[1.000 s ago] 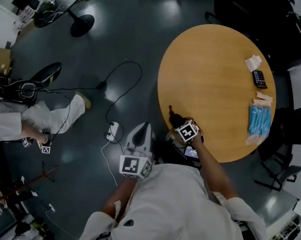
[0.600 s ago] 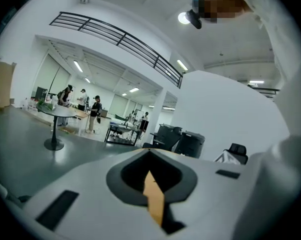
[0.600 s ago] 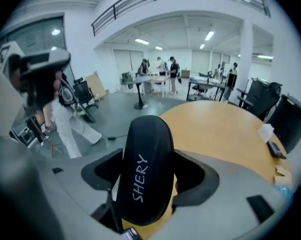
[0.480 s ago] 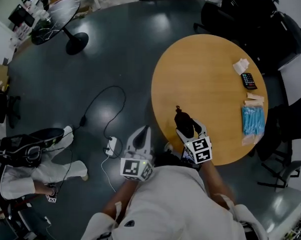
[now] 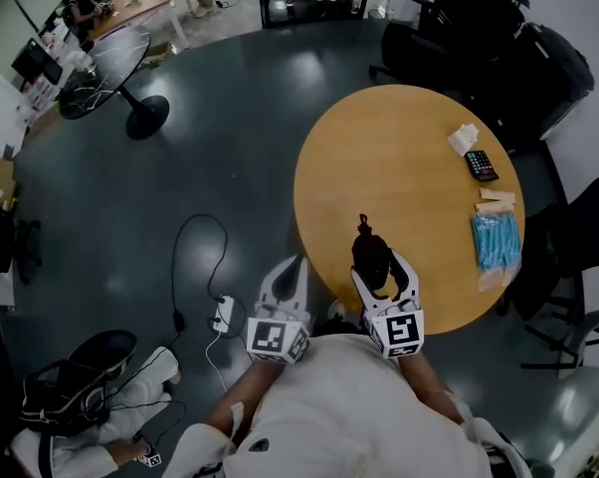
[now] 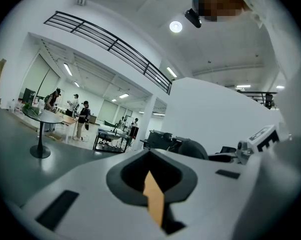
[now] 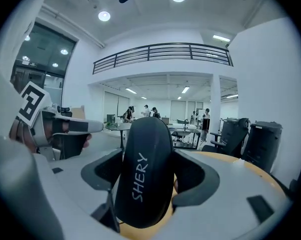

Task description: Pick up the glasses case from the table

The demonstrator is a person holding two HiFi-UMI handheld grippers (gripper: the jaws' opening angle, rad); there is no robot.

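The right gripper [image 7: 150, 184] is pinching the case [image 7: 140, 169]. Its jaws press on the two long sides, and the dark rounded shell stands up between them, with a good part reaching past the tips. In the head view the case sits just ahead of the marker cube, over the near edge of the table [image 5: 409, 157]. We can't quite tell whether it is clear of the wood or just resting on it, since that view is steep and dark there.

The left gripper [image 5: 298, 265] hangs off the table's left side, over the floor [image 5: 180, 167]. Its jaws are pressed together on nothing (only a sliver of orange tabletop shows through the slit in its own view).

Risks, as we judge them:
- The shell looks smooth and curved, so it could squirt or swivel out of the jaws if the squeeze eases or the lift is jerky.
- The hold seems low on the case, so the free end could tip.
- The case is right at the table edge, so a slip probably sends it to the floor rather than back onto the wood.
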